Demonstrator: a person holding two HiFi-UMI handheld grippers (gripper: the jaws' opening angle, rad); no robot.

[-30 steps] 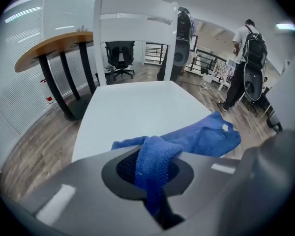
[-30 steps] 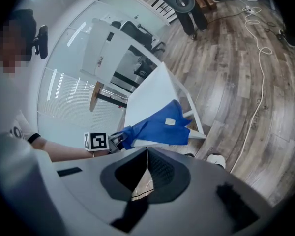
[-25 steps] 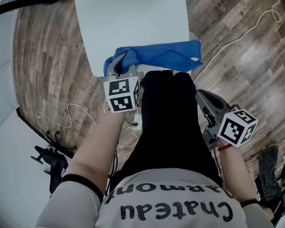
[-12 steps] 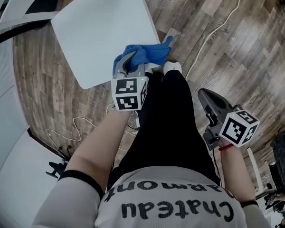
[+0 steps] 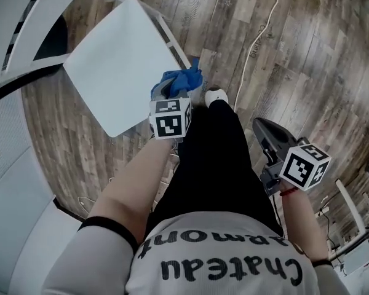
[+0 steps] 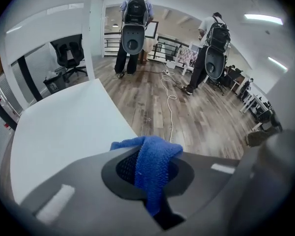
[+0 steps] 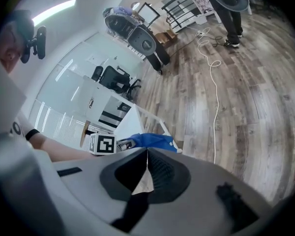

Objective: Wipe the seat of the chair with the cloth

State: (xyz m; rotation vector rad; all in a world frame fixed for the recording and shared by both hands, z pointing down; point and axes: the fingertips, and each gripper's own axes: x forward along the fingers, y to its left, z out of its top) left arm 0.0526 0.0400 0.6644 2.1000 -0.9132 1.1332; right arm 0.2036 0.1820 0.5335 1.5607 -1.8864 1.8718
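The white chair seat [image 5: 114, 72] lies up and left in the head view and fills the left of the left gripper view as the white chair seat [image 6: 64, 132]. The blue cloth [image 5: 183, 78] is bunched past the seat's near right edge, hanging off it over the floor. My left gripper [image 5: 172, 94] is shut on the cloth [image 6: 152, 168], which sticks up between its jaws. My right gripper [image 5: 267, 134] is held low at the right beside my leg, jaws shut with nothing between them; its view shows the cloth [image 7: 152, 140] and the left gripper's marker cube [image 7: 103, 144].
A white cable [image 5: 258, 35] runs over the wood floor right of the chair. My shoe [image 5: 216, 95] stands just by the cloth. Two people with backpacks [image 6: 135, 28] stand far off. A white desk edge [image 5: 18, 35] and black office chair [image 6: 70, 58] are at the left.
The left gripper has dragged the cloth off the seat's near edge and bunched it up; it was spread along the edge a second ago. The view has swung, so the seat appears rotated.
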